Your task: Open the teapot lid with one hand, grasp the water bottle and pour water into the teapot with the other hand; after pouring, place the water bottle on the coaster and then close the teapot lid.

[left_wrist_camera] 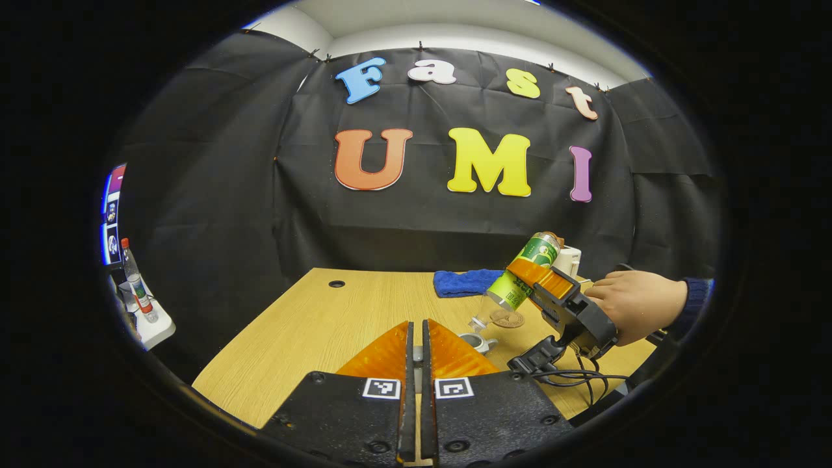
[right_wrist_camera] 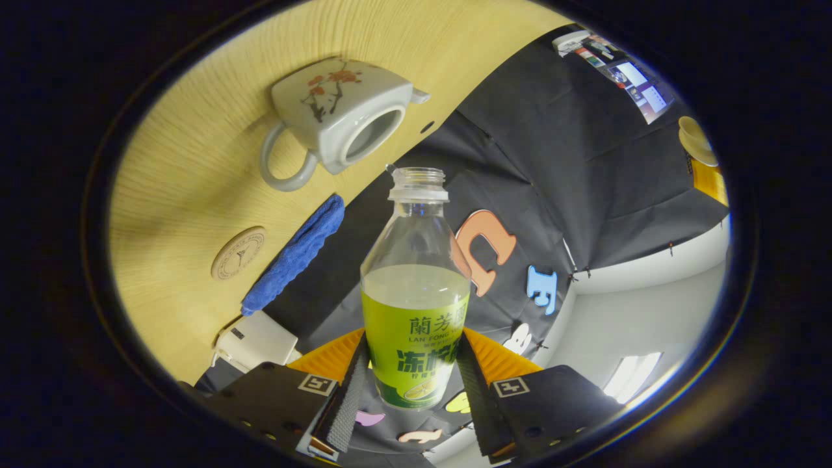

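Right gripper [right_wrist_camera: 411,383] clamps tilted water bottle [right_wrist_camera: 415,292] | left gripper [left_wrist_camera: 416,338] nearly closed, empty

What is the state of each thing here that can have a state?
Teapot: lid off, mouth open.
Water bottle: uncapped, tilted toward the teapot, partly filled.
Right gripper: shut on the water bottle.
Left gripper: fingers nearly together; what they hold is hidden.
Coaster: bare.
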`<state>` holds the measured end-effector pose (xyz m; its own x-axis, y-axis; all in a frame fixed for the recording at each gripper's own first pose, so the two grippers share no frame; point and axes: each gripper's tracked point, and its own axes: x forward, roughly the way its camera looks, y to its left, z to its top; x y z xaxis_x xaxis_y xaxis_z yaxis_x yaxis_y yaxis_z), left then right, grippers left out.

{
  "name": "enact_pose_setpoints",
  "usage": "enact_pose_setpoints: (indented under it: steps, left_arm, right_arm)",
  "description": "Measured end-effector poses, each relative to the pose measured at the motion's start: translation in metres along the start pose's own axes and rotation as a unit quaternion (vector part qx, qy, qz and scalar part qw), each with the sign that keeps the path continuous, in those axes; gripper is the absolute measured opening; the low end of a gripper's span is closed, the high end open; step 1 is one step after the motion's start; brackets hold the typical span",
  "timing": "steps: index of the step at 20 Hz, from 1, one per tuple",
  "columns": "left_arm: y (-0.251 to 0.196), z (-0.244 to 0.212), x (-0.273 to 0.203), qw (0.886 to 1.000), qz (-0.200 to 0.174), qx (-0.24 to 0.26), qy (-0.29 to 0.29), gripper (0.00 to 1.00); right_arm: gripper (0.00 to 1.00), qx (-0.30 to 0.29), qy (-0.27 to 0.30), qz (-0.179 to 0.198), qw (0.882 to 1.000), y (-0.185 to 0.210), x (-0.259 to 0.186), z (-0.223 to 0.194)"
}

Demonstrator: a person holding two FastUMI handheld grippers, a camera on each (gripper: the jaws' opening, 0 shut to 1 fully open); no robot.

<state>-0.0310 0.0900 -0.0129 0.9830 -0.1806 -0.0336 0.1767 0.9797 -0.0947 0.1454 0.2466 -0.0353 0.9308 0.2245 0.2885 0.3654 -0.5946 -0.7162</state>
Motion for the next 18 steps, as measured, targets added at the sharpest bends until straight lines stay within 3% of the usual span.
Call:
enact_pose_setpoints:
  steps: [6, 10, 12, 15, 17, 18]
  left_arm:
    - [-0.002, 0.000, 0.000, 1.000, -0.001, 0.003, 0.001, 0.05]
    - [0.000, 0.000, 0.001, 1.000, 0.001, 0.001, 0.001, 0.05]
    - [0.000, -0.001, 0.001, 1.000, 0.001, -0.005, 0.004, 0.06]
    - [-0.003, 0.002, -0.002, 1.000, -0.003, -0.008, -0.002, 0.06]
    - [-0.007, 0.004, -0.003, 1.000, -0.009, -0.007, -0.006, 0.06]
    - [-0.008, 0.004, -0.003, 1.000, -0.010, -0.006, -0.005, 0.05]
  right_arm:
    - [0.71, 0.039, 0.004, 0.000, 0.999, 0.004, 0.002, -0.002]
    - [0.71, 0.105, 0.004, -0.002, 0.994, 0.009, 0.003, -0.006]
    - [0.72, 0.163, 0.013, 0.015, 0.986, 0.022, 0.003, -0.010]
    - [0.75, 0.286, 0.024, 0.059, 0.956, 0.044, 0.001, -0.012]
    - [0.72, 0.368, 0.033, 0.089, 0.925, 0.051, 0.003, -0.014]
    - [0.75, 0.410, 0.035, 0.104, 0.905, 0.057, 0.002, -0.013]
